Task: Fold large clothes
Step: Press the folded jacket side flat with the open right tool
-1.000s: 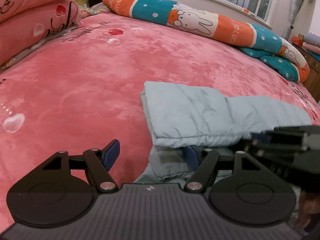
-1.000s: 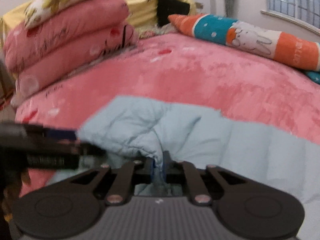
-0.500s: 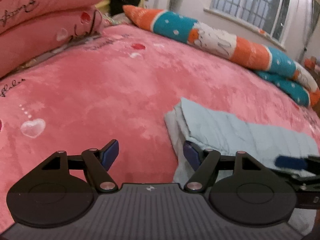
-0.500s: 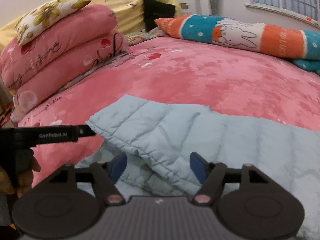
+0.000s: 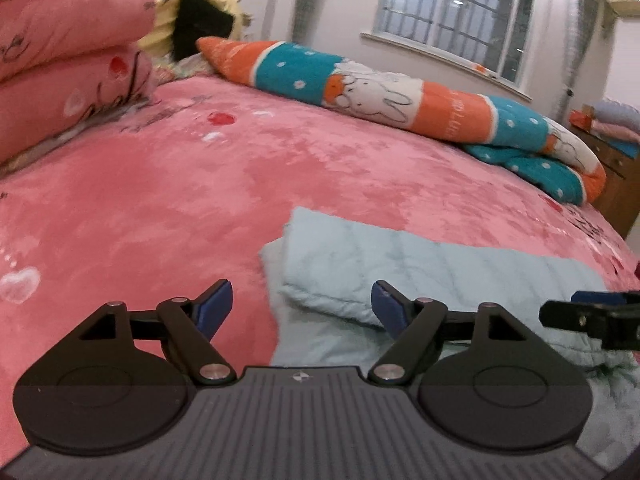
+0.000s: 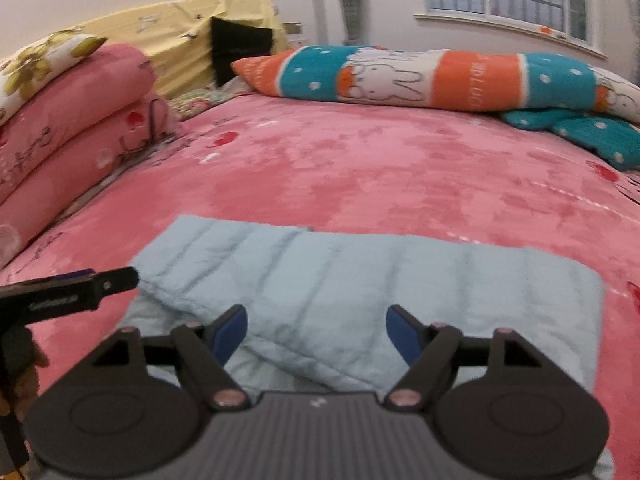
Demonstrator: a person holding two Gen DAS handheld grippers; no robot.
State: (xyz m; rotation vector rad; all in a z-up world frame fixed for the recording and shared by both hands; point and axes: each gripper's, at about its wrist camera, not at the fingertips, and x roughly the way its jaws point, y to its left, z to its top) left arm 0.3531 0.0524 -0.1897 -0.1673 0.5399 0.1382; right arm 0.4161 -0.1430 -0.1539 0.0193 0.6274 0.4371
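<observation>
A light blue quilted garment point(image 6: 360, 276) lies folded in a long strip on the pink bed; it also shows in the left wrist view point(image 5: 420, 272). My left gripper point(image 5: 302, 306) is open and empty, held just above the garment's left end. My right gripper point(image 6: 316, 330) is open and empty, held above the garment's near edge. The left gripper's finger shows in the right wrist view point(image 6: 68, 292). The right gripper's finger shows in the left wrist view point(image 5: 592, 312).
The pink bedspread point(image 5: 180, 184) covers the bed. Stacked pink pillows point(image 6: 72, 120) lie at the left. A rolled orange and teal rabbit blanket point(image 6: 420, 76) lies along the far side. A wooden cabinet point(image 5: 612, 168) with folded cloth stands at the right.
My right gripper let go of the garment and opened. Both grippers have drawn back and up from the garment, which now lies flat and folded.
</observation>
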